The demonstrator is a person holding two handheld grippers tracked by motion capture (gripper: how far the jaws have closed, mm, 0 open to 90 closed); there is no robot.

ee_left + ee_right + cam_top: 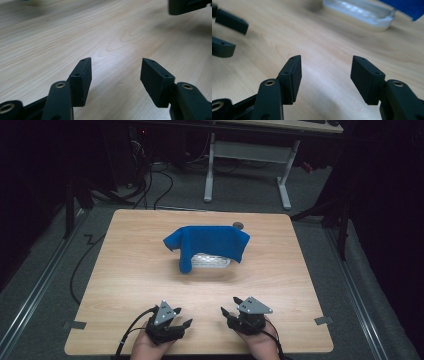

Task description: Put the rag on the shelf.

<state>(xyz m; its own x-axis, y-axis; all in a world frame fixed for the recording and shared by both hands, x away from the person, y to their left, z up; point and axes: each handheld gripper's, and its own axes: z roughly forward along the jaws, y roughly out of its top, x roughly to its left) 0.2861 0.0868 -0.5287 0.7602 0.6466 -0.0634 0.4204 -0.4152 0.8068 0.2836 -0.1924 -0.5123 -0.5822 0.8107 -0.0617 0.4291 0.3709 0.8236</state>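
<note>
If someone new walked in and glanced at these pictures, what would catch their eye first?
The blue cloth draped over a clear container at the middle of the wooden table, the one bright colour in a dark room. Next, the two hand-held tools at the near edge: the left gripper and right gripper, both open and holding nothing.

Blue cloth [210, 241] draped over a clear ribbed plastic container [211, 261], hiding most of it. Both resting mid-counter [125, 270], cloth corners hanging down left and right.
</note>
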